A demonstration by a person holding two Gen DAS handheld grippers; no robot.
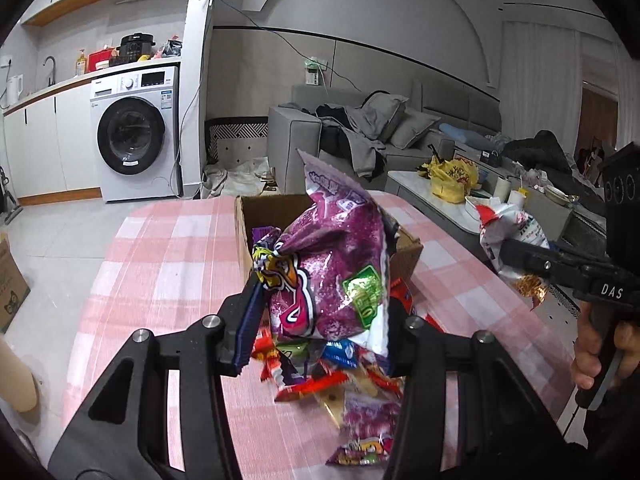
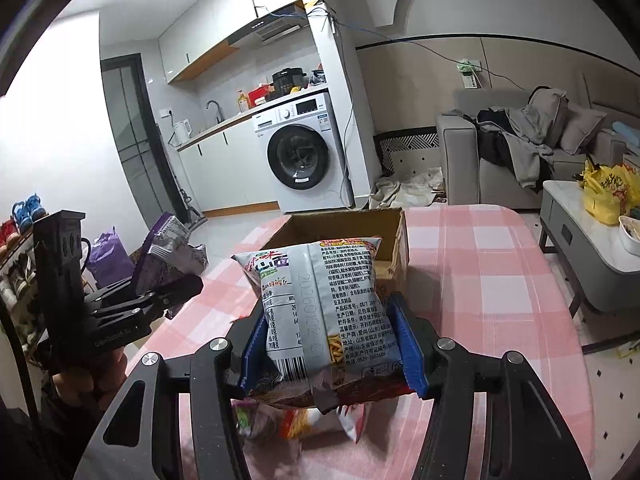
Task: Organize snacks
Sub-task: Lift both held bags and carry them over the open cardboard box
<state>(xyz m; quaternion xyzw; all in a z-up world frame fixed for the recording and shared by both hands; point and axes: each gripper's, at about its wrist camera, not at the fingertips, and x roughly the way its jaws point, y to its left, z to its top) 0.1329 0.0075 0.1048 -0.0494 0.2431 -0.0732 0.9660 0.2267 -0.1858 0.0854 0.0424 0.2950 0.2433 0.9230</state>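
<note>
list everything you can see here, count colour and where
purple snack bag: 1, purple, held above the table
grey snack bag: 1, grey-white, held above the table
cardboard box: 1, brown, open, on the table
loose snacks: several, mostly red and purple, piled on the table
table: 1, pink-white check cloth
washing machine: 1, white, far wall
sofa: 1, grey, behind the table
left gripper: black, shut on purple snack bag
right gripper: black, shut on grey snack bag

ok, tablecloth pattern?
Pink and white check tablecloth; clearest in the right wrist view.
</note>
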